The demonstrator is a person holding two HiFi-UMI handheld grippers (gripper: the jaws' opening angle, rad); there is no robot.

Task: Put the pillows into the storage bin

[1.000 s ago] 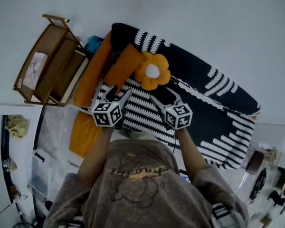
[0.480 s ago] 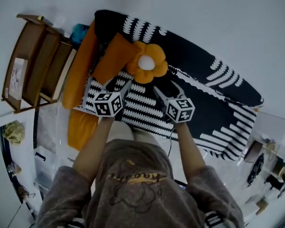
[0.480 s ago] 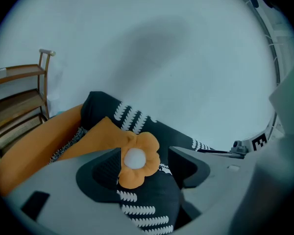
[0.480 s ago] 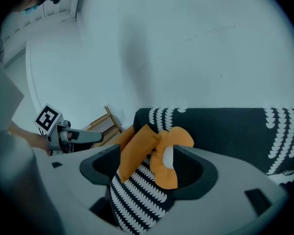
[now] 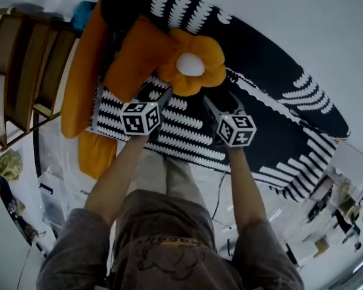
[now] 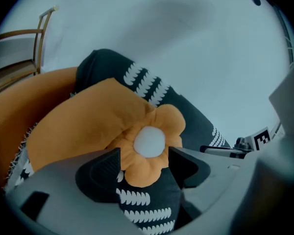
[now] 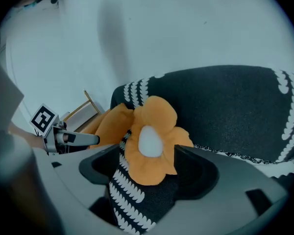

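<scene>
Home, patterned sofa [image 5: 272, 71], flower pillow [image 5: 191, 66], wooden shelf [image 5: 41, 65]

No words or numbers can be read. There are only coded black-and-white squares on the cube [image 5: 139, 118] of the left hand-held gripper [image 5: 160, 95] and on the cube [image 5: 237, 130] of the right hand-held gripper [image 5: 218, 103] — the shirt's print [image 5: 169, 243] is too blurred.

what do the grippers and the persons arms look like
The left gripper and right gripper are light grey plastic with black textured jaw pads. Each carries a white cube with black square markers. The person wears a grey sweatshirt, sleeves pushed up above the elbows.
</scene>
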